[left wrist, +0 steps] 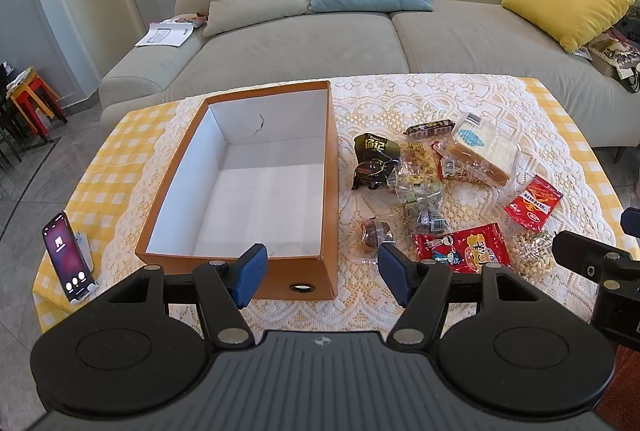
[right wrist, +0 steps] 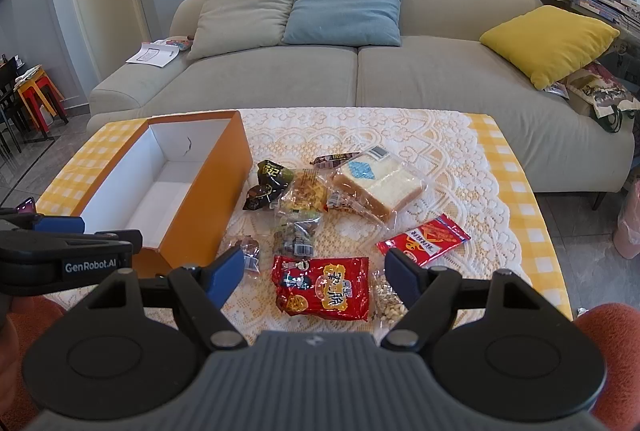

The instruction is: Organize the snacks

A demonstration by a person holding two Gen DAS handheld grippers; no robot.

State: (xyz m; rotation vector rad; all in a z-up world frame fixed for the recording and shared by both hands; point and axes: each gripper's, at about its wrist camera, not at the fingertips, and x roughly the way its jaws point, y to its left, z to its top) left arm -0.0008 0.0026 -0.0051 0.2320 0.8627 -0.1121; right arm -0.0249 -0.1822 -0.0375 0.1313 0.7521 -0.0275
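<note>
An empty orange box (left wrist: 326, 191) (right wrist: 208, 199) with a white inside stands on the left of the table. To its right lies a heap of snacks: a bagged bread loaf (left wrist: 480, 155) (right wrist: 380, 187), a black packet (left wrist: 374, 155) (right wrist: 272, 175), a large red bag (left wrist: 464, 247) (right wrist: 324, 287), a smaller red packet (left wrist: 534, 203) (right wrist: 424, 239) and a clear bag of nuts (left wrist: 532, 253) (right wrist: 386, 297). My left gripper (left wrist: 320, 275) hovers open over the box's near right corner, holding nothing. My right gripper (right wrist: 316, 275) hangs open above the large red bag, empty.
A phone on a stand (left wrist: 66, 259) sits at the table's left front corner. A lace cloth over yellow check covers the table (right wrist: 440, 151). Behind it stands a grey sofa (left wrist: 320, 39) with cushions. Stools (left wrist: 34, 95) stand at the far left.
</note>
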